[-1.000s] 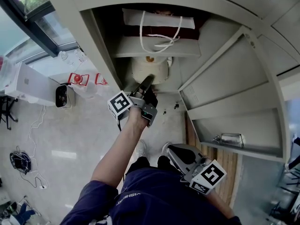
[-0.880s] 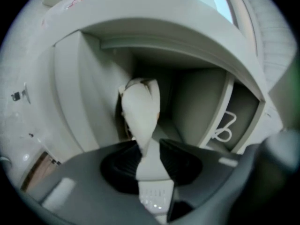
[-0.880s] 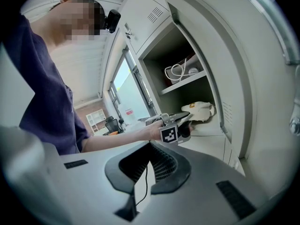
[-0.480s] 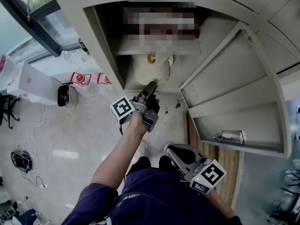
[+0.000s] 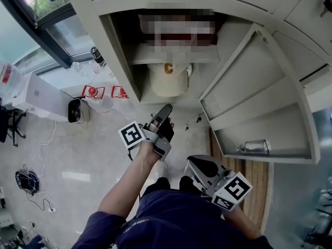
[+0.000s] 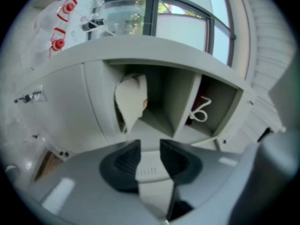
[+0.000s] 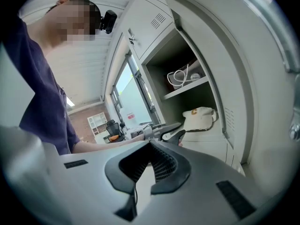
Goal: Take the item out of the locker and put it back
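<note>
1. One cream cap [image 5: 168, 81] is noted in the lower compartment of one open locker [image 5: 120, 56], at 12 o'clock from the left tool [image 5: 165, 110], apart from it.
2. Left tool: released, empty; its jaws have just been opening.
3. Right tool [image 7: 151, 145]: clenched, nothing held.

Head view: from above, steeply down the front of the open locker [image 5: 111, 51], floor below. Left gripper view: just behind its own fingers [image 6: 124, 161], near, facing into that locker, rolled sideways. Right gripper view: farther back, facing it from off to one side. Common to all three: the locker's inside with the cream cap [image 5: 168, 79].
</note>
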`<state>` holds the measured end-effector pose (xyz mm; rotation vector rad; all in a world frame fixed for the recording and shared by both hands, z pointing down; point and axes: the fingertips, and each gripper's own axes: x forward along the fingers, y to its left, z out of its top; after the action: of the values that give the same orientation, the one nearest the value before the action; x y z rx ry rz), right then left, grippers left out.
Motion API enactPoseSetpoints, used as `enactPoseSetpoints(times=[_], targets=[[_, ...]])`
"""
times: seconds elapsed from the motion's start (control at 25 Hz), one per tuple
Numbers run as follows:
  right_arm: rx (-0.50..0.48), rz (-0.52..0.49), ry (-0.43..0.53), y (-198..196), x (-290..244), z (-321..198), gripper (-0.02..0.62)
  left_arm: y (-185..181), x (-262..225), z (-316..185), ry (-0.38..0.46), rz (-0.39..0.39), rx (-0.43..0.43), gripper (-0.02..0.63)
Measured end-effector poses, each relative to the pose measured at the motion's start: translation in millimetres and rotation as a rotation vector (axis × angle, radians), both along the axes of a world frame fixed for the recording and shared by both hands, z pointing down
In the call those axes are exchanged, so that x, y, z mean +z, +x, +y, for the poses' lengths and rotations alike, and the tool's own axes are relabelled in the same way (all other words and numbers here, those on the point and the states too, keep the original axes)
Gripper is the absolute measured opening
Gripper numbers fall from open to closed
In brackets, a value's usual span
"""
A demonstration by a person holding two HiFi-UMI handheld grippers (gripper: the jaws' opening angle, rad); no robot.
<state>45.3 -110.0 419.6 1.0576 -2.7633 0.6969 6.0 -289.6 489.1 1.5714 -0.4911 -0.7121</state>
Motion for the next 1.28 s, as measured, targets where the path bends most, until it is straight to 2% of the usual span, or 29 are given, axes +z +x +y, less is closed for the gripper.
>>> enactPoseSetpoints(times=[0.16, 0.28, 0.36, 0.56, 0.88, 1.0, 1.28], targets=[[0.011, -0.008, 0.043, -1, -11, -6, 0.006, -11, -41, 18, 0.119, 0.006, 0.032, 0.108], [0.020, -0.018, 0.080, -6, -21, -11, 0.005, -21, -70, 33, 0.231, -0.048, 0.049, 0.105], [0.026, -0.021, 0.107, -9, -28, -13, 0.005, -27, -89, 44, 0.318, -0.093, 0.062, 0.067], [0.066, -0.017, 0.184, -12, -47, -21, 0.006, -36, -127, 76, 0.559, -0.256, 0.092, 0.005], [0.102, -0.022, 0.262, -15, -70, -33, 0.006, -32, -157, 115, 0.917, -0.600, 0.150, 0.003], [0.109, -0.021, 0.292, -16, -79, -39, 0.006, -36, -161, 120, 0.997, -0.690, 0.151, 0.003], [0.116, -0.018, 0.327, -18, -90, -46, 0.005, -38, -159, 125, 1.096, -0.835, 0.149, 0.003]])
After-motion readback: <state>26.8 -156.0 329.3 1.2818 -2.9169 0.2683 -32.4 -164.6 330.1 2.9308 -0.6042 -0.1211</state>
